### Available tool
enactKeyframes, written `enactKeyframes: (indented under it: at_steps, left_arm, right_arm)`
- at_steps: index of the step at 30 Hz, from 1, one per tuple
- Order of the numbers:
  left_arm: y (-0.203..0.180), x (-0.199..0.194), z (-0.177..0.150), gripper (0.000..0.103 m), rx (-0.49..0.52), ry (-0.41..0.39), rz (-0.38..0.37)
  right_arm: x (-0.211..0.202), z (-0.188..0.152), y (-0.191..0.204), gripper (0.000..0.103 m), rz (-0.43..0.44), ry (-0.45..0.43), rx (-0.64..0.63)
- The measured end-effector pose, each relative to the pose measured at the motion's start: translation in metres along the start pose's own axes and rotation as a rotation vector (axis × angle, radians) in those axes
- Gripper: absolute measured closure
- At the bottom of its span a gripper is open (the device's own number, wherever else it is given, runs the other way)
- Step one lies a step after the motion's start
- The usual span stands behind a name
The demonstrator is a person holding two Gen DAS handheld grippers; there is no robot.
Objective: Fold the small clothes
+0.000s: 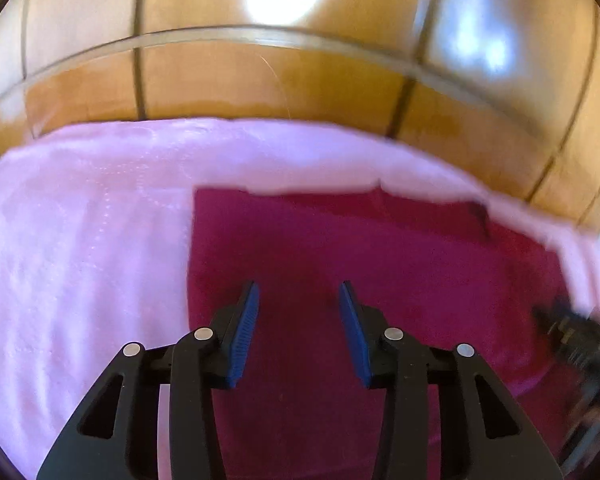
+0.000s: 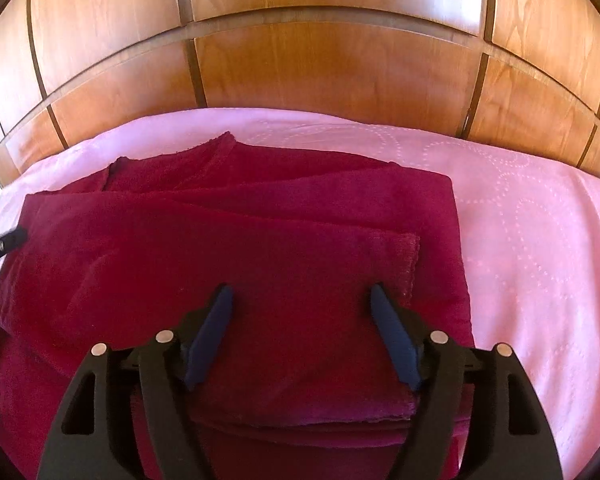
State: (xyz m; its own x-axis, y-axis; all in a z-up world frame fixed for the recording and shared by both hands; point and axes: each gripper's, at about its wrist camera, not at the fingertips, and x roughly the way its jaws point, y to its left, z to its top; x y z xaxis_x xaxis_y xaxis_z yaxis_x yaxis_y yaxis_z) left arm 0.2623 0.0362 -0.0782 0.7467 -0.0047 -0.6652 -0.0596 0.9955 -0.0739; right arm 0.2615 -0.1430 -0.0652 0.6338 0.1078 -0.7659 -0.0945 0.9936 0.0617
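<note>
A dark red garment (image 2: 228,264) lies folded in layers on a pink bedspread (image 2: 532,240), which is stitched with rings of small dots. One folded layer ends in a hemmed edge near my right tongs, and a thicker fold runs across below them. Behind the bed stands a wall of glossy wooden panels (image 2: 320,72).

My right gripper (image 2: 302,300) hangs over the middle of the garment with its dark pads spread wide. Nothing is between them, and I cannot tell whether the tips touch the cloth. My left gripper (image 1: 299,300) hangs over the garment's left part, close to its straight edge, its blue pads (image 1: 246,320) parted by a narrower gap with only cloth beneath, nothing pinched.

No brand, label or writing can be read in either view.

The right view is sharp; it shows the folds, the hem, the dotted stitching, and a dark tip of the left gripper at the garment's far left edge. The left view is blurred; it shows more bare bedspread to the left and a smeared dark shape of the right gripper (image 1: 576,344) at its right edge.
</note>
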Motion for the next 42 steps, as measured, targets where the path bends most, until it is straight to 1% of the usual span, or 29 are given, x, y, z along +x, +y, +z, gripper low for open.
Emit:
enactKeyframes:
  at_steps: [1,2,5,7,10,12,14,15,16,18,21,24,27,29,32,34,38,42]
  left_arm:
    - [-0.002,0.006,-0.004,0.063,0.019,0.015,0.013]
    - [-0.001,0.012,-0.006,0.062,0.013,0.027,0.007]
    - [0.000,0.006,-0.002,0.062,-0.007,0.020,0.021]
    - [-0.002,-0.004,-0.003,0.062,-0.010,0.011,0.027]
    - [-0.006,-0.031,-0.012,0.062,-0.002,-0.029,0.009]
    - [-0.008,-0.052,-0.019,0.062,0.004,-0.060,-0.008]
    - [-0.011,-0.068,-0.026,0.056,0.009,-0.076,-0.013]
    - [-0.012,-0.076,-0.030,0.049,0.008,-0.086,-0.020]
    - [-0.012,-0.084,-0.033,0.048,0.005,-0.098,-0.028]
    - [-0.012,-0.099,-0.042,0.048,0.013,-0.115,-0.035]
    - [-0.011,-0.111,-0.051,0.048,0.020,-0.122,-0.035]
    - [-0.008,-0.119,-0.059,0.048,0.024,-0.119,-0.031]
    - [-0.004,-0.124,-0.068,0.048,0.024,-0.115,-0.027]
    - [0.000,-0.126,-0.074,0.048,0.011,-0.106,-0.029]
    - [0.006,-0.126,-0.084,0.048,-0.014,-0.079,-0.026]
    - [0.009,-0.126,-0.092,0.048,-0.021,-0.067,-0.023]
    - [0.014,-0.127,-0.105,0.048,-0.033,-0.049,-0.022]
    - [0.016,-0.129,-0.117,0.048,-0.030,-0.031,-0.019]
  right_arm:
    - [0.000,0.000,0.000,0.026,0.005,0.000,-0.003]
    - [0.001,0.000,0.001,0.025,0.003,0.000,-0.006]
    - [0.001,0.000,0.003,0.025,-0.008,0.000,-0.015]
    - [0.000,0.000,0.002,0.024,-0.003,0.000,-0.012]
    - [0.001,0.000,0.004,0.020,0.005,0.001,-0.016]
    - [-0.002,-0.001,0.006,0.019,-0.011,0.002,-0.025]
    - [-0.002,-0.001,0.009,0.017,-0.030,0.001,-0.034]
    - [-0.003,-0.001,0.010,0.015,-0.041,0.000,-0.038]
    - [-0.004,-0.001,0.011,0.015,-0.046,0.000,-0.041]
    - [-0.008,-0.001,0.013,0.011,-0.059,0.004,-0.045]
    - [-0.018,-0.003,0.015,0.005,-0.080,0.003,-0.041]
    - [-0.031,-0.010,0.017,0.005,-0.054,-0.002,-0.024]
    - [-0.046,-0.020,0.018,0.005,-0.038,-0.005,-0.020]
    - [-0.055,-0.027,0.017,0.004,-0.018,0.008,-0.008]
    - [-0.063,-0.043,0.015,0.004,0.022,0.065,0.012]
    - [-0.070,-0.060,0.015,0.004,0.049,0.107,0.008]
    - [-0.085,-0.089,0.017,0.003,0.045,0.122,-0.035]
    - [-0.101,-0.111,0.015,0.002,0.056,0.127,-0.022]
